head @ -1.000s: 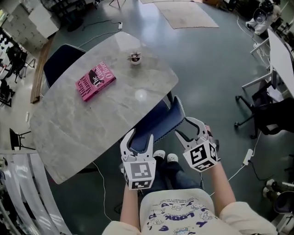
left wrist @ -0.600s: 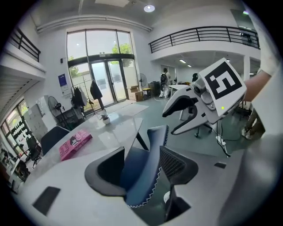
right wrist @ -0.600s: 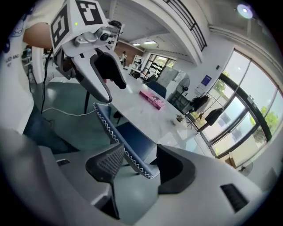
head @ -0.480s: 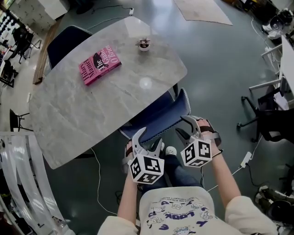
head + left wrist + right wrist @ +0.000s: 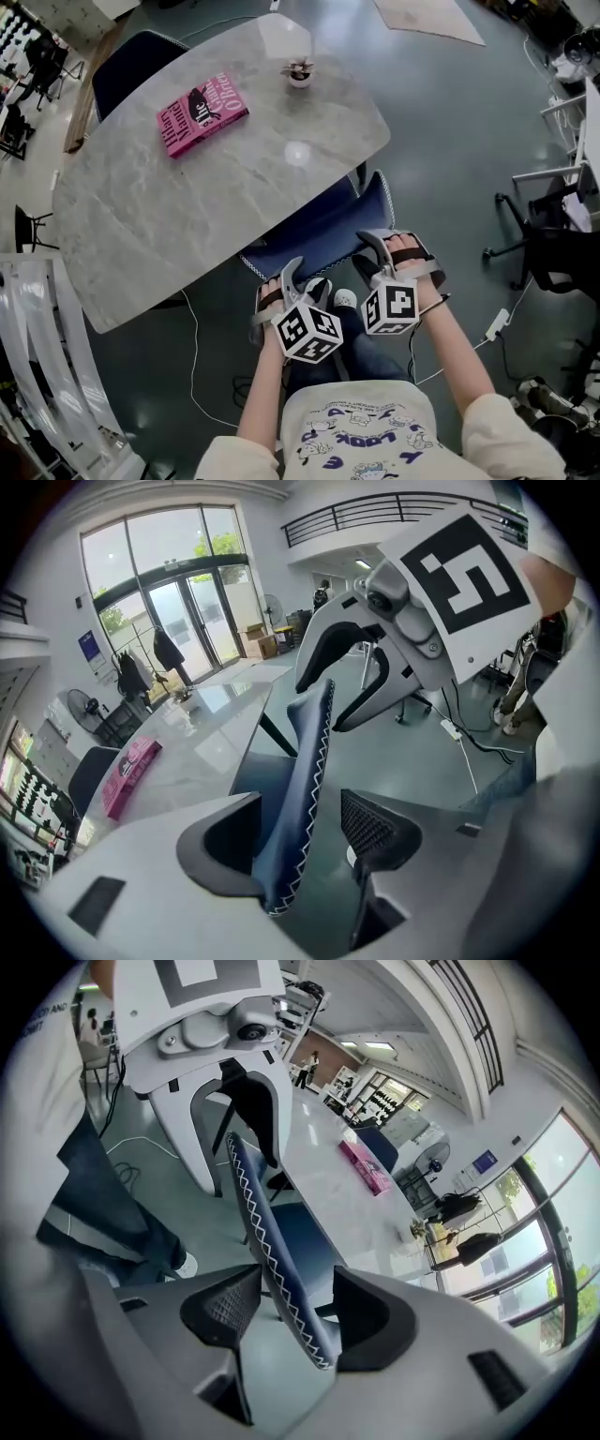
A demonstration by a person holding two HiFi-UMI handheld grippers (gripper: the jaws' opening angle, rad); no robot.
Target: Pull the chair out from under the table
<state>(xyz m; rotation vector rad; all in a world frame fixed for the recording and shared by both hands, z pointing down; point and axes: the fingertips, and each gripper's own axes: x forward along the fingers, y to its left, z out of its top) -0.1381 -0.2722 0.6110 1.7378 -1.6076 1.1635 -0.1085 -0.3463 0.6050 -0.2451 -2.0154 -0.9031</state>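
Here, chair facing table, backrest's long edge parallel to its rim.

Head view from above, steeply down; gripper views close along jaws — all share chair

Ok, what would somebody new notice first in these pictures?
The navy chair back with white zigzag stitching stands at the near edge of the marble table. The left gripper and right gripper both straddle its top edge, jaws open; the left's have just been opening. Farther off on the table sit a pink book and a small pot.
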